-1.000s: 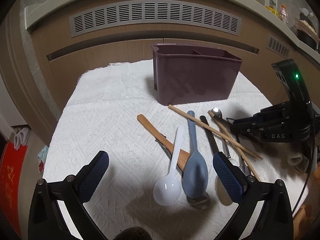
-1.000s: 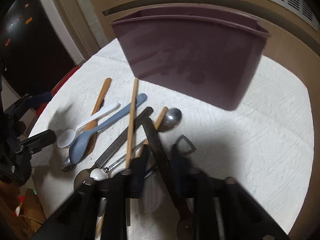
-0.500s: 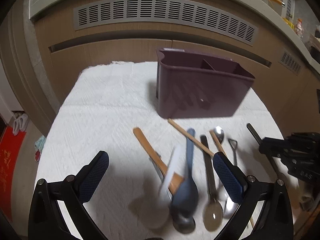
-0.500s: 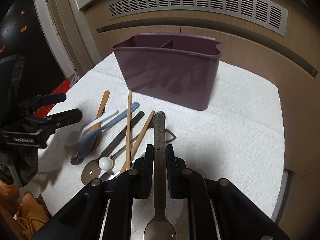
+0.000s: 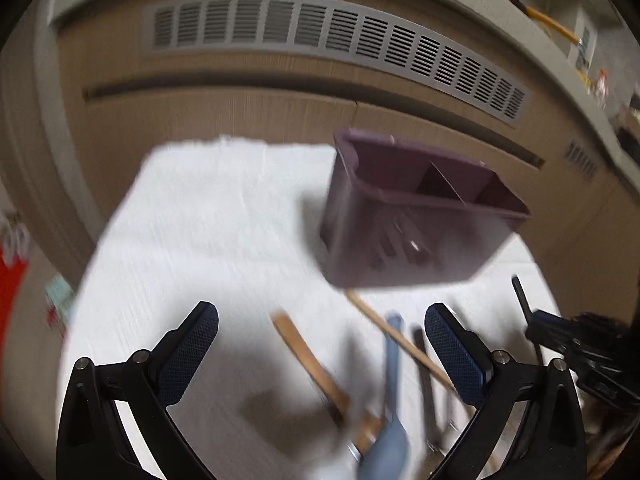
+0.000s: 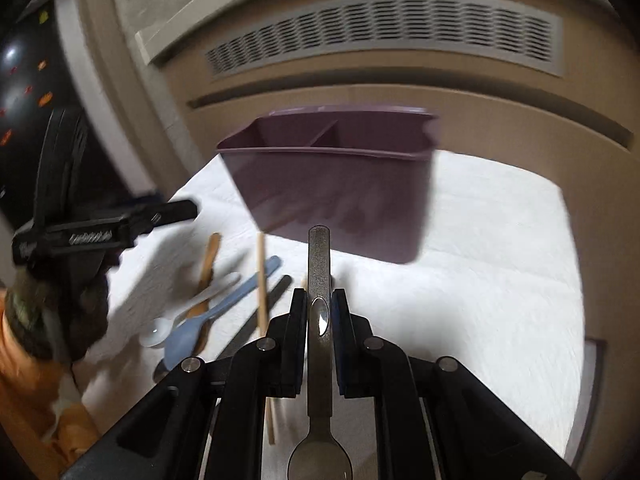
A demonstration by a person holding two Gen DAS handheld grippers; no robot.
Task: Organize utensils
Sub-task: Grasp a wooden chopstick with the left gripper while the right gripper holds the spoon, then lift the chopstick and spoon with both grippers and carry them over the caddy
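A white cloth [image 6: 480, 264] covers your bench below a beige vented panel [image 6: 384, 32]. Your right tool [image 6: 320, 312] pinches a metal spoon [image 6: 319, 360] by its handle, lifted off the cloth, handle tip toward the purple 2-compartment caddy [image 6: 336, 192]. Your left tool [image 5: 320, 344] stands spread and empty above the remaining utensils [image 5: 392, 380], near the caddy.

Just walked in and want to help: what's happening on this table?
A person is sorting utensils with two handheld grippers. The right gripper is shut on a metal spoon, handle pointing toward the empty purple caddy. The left gripper is open over the spoons and chopsticks lying on the white cloth.
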